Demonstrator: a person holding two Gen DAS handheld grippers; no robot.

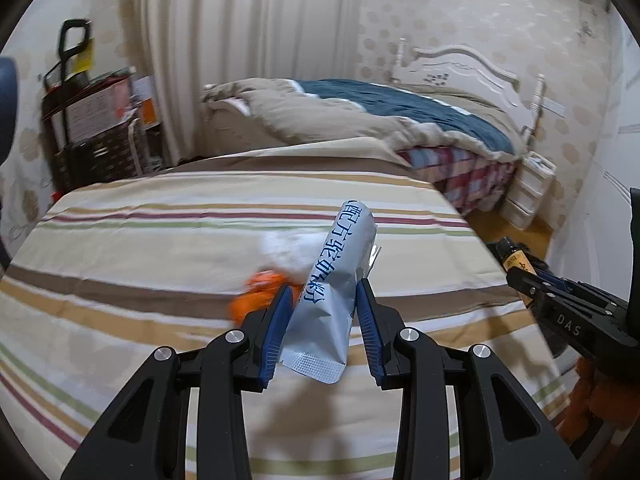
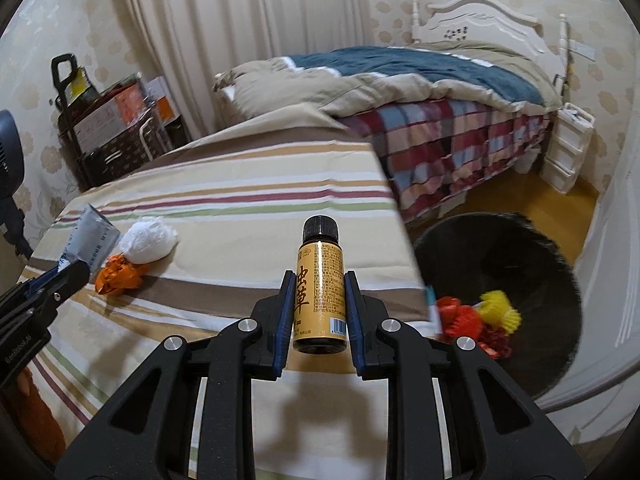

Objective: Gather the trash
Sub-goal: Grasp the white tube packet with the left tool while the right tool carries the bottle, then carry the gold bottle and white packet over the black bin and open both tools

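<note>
My left gripper is shut on a silver-blue sachet with blue print, held above the striped tablecloth. My right gripper is shut on a small yellow-labelled bottle with a black cap, held upright over the table's right part. A white crumpled wad and an orange crumpled wrapper lie on the cloth at the left, next to the left gripper. A black bin on the floor to the right holds red and yellow scraps.
A bed with a blue and beige quilt stands behind the table. A black cart with boxes stands at the back left by the curtain. White drawers stand by the bed. A white door or wall lies at the far right.
</note>
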